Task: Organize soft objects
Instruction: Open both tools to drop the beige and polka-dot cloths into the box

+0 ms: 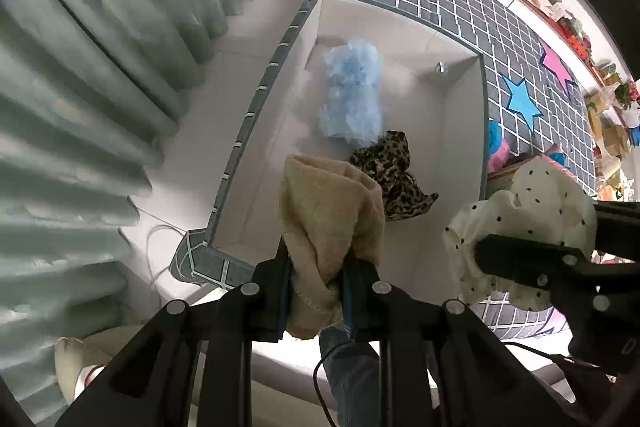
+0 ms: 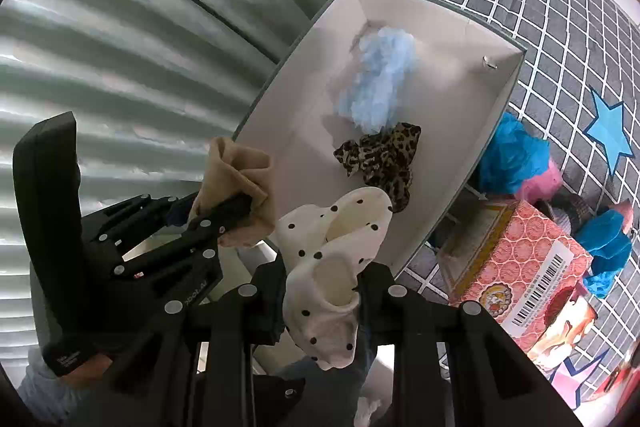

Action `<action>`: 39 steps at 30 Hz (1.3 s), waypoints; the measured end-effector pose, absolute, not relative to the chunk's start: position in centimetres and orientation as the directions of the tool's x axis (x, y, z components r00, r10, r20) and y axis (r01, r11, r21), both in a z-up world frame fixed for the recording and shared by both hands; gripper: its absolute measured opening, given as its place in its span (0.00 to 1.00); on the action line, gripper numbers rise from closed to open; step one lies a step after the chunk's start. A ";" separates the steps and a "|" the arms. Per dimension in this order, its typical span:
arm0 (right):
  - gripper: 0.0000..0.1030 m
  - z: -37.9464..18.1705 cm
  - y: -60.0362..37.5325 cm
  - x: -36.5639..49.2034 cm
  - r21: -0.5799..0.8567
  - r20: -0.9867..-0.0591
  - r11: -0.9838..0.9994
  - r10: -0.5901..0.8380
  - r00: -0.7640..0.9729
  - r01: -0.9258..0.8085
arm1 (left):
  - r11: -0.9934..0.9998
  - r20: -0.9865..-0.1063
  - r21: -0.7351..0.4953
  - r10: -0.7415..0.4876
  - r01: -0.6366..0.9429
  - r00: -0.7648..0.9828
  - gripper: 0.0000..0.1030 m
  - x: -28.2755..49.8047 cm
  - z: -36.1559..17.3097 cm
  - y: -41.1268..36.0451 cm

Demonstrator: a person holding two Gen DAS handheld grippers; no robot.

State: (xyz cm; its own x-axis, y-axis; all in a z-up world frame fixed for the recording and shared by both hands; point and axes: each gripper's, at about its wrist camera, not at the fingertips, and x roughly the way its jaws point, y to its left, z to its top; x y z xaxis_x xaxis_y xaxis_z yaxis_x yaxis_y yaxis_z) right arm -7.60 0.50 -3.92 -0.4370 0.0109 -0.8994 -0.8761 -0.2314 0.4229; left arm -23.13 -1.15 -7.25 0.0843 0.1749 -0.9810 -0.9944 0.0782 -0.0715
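Left gripper (image 1: 316, 279) clamped on tan cloth (image 1: 330, 211); right gripper (image 2: 320, 291) clamped on dotted cloth (image 2: 334, 259) — both poised above box (image 2: 452, 23)'s near end; left nearer.

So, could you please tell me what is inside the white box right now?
The white box holds a fluffy light-blue piece and a leopard-print scrunchie. The held items hide part of its near floor.
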 end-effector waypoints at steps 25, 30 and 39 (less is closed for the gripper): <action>0.52 -4.2 0.5 -8.3 0.401 -0.908 -0.241 0.024 -0.419 -0.884 | 0.044 -0.978 -0.048 0.201 -0.998 0.056 0.72 -23.4 -7.3 -1.1; 0.67 -3.8 0.8 -7.7 0.372 -0.918 -0.228 0.053 -0.393 -0.900 | 0.013 -0.976 -0.039 0.212 -0.999 0.041 0.82 -24.2 -7.1 -0.8; 1.00 -2.1 1.1 -6.4 0.282 -0.937 -0.210 0.149 -0.316 -0.936 | -0.040 -0.966 -0.172 0.204 -0.984 0.161 0.91 -24.3 -6.5 -0.3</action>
